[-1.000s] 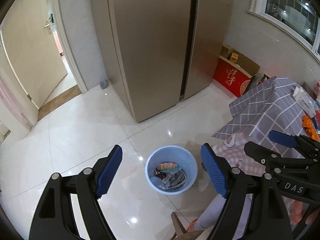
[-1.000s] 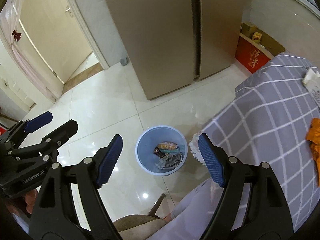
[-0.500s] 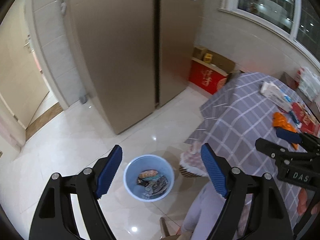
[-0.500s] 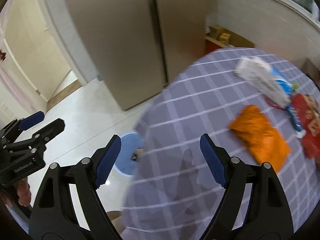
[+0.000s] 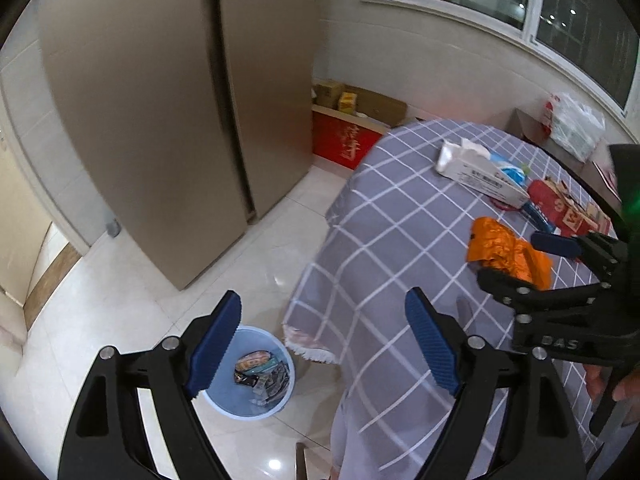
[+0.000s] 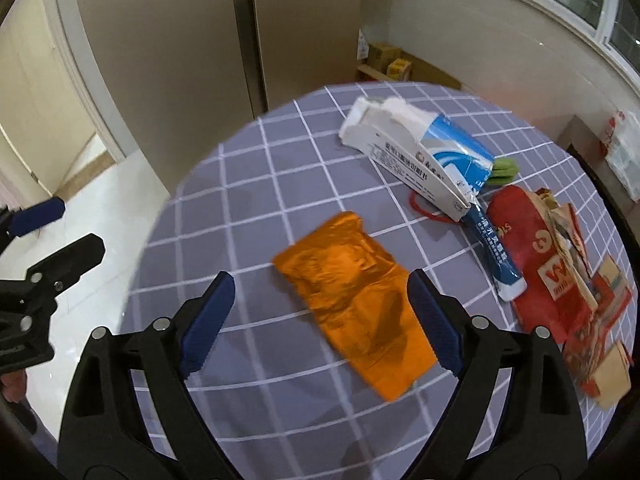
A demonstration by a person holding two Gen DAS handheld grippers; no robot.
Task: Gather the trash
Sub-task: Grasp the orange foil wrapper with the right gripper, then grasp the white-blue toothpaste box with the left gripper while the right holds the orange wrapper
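Right hand-held gripper [image 6: 318, 320]: jaws wide apart and just widened further, nothing clamped. It hangs above the orange pouch [image 6: 354, 304], which lies flat on the checked cloth of the bench [image 6: 248, 184] and shows between the blue pads [image 6: 206, 322], untouched.

Left hand-held gripper [image 5: 322, 346]: jaws apart, empty, and just opened slightly more. It is positioned over the bench edge and the floor [image 5: 120, 300].

Trash on the bench:
- Orange pouch, nearest the bench edge.
- White-and-blue carton [image 6: 420, 156], beyond the pouch, lying on its side.
- Blue tube [image 6: 494, 256], partly under the carton.
- Red packet [image 6: 536, 272], with torn wrappers [image 6: 600, 344] on top of it.

Blue bin [image 5: 256, 376]: on the floor just beside the hanging cloth, already containing wrappers.
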